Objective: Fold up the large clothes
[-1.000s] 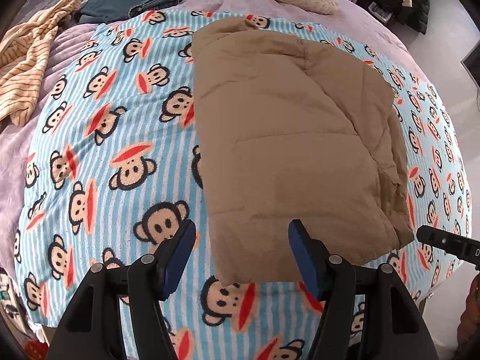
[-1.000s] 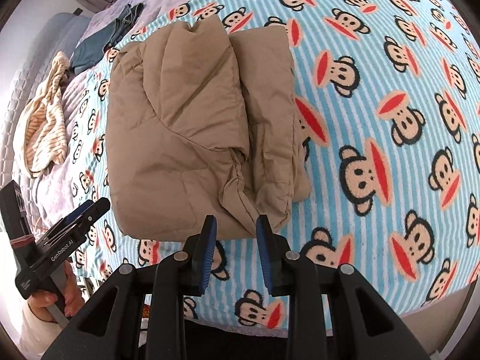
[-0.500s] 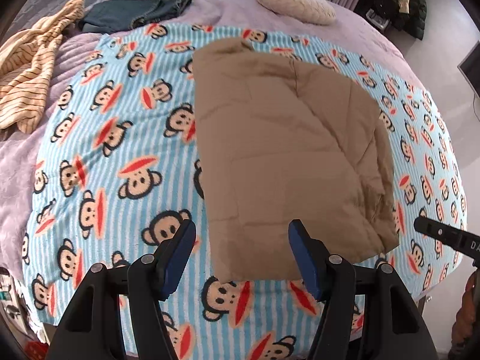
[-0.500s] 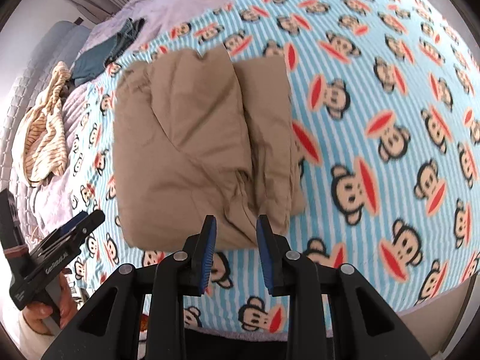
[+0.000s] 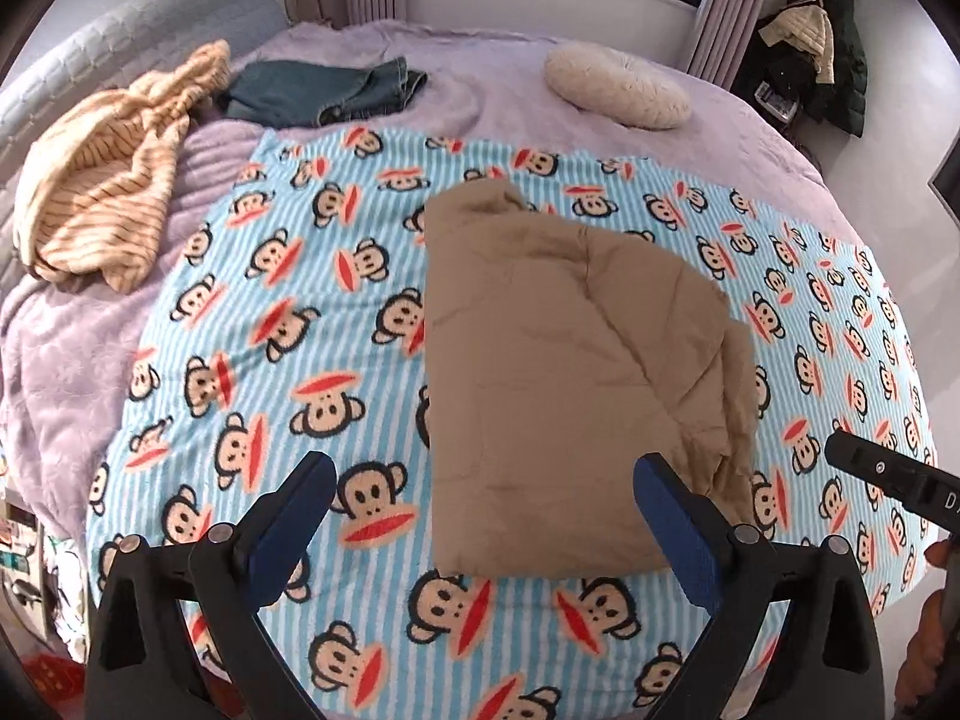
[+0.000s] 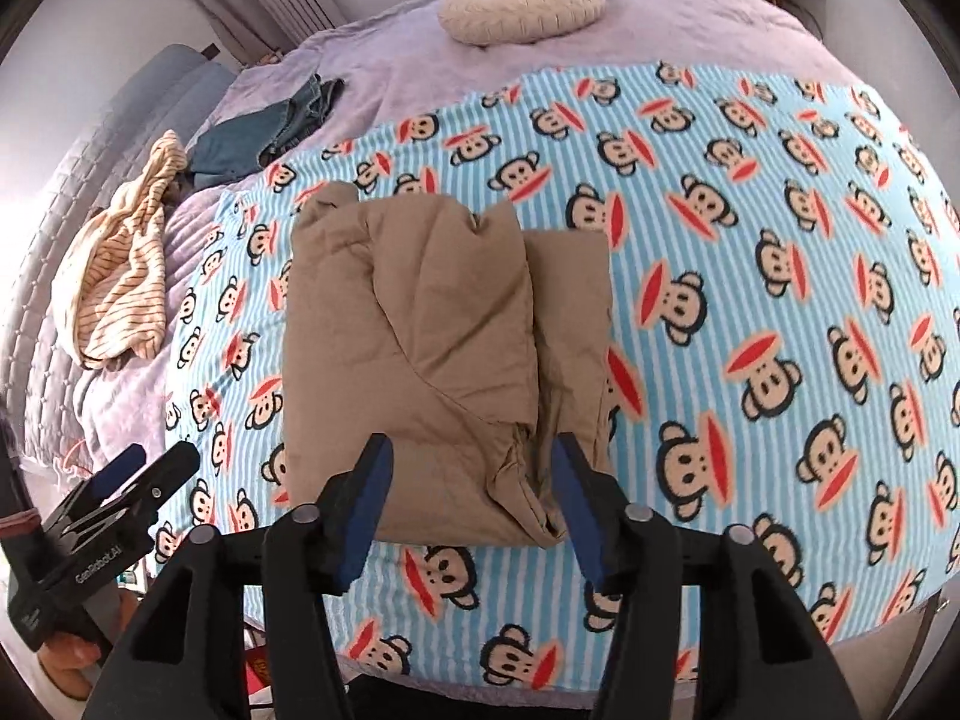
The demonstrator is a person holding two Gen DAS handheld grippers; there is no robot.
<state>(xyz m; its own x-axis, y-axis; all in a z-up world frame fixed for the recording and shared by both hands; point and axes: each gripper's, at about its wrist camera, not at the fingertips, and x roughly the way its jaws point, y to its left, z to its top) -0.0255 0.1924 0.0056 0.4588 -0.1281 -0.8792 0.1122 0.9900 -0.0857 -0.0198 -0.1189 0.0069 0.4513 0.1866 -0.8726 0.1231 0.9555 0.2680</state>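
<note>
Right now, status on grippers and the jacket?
Left gripper and right gripper both opening, nothing between the jaws. Tan jacket lies folded on the blanket, untouched. Nothing in the way.

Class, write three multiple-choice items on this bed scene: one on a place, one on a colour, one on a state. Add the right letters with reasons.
1. Where does the tan folded garment lie?
A. on the monkey-print blanket
B. on the floor
C. on the round cushion

2. What colour are the gripper pads?
A. red
B. blue
C. yellow

3. What is between the jaws of the left gripper?
A. the striped garment
B. the jeans
C. nothing held

Answers: 1 A, the blanket surrounds it; 2 B, both pads show blue; 3 C, the jaws are opening above the cloth without pressing on it.
</note>
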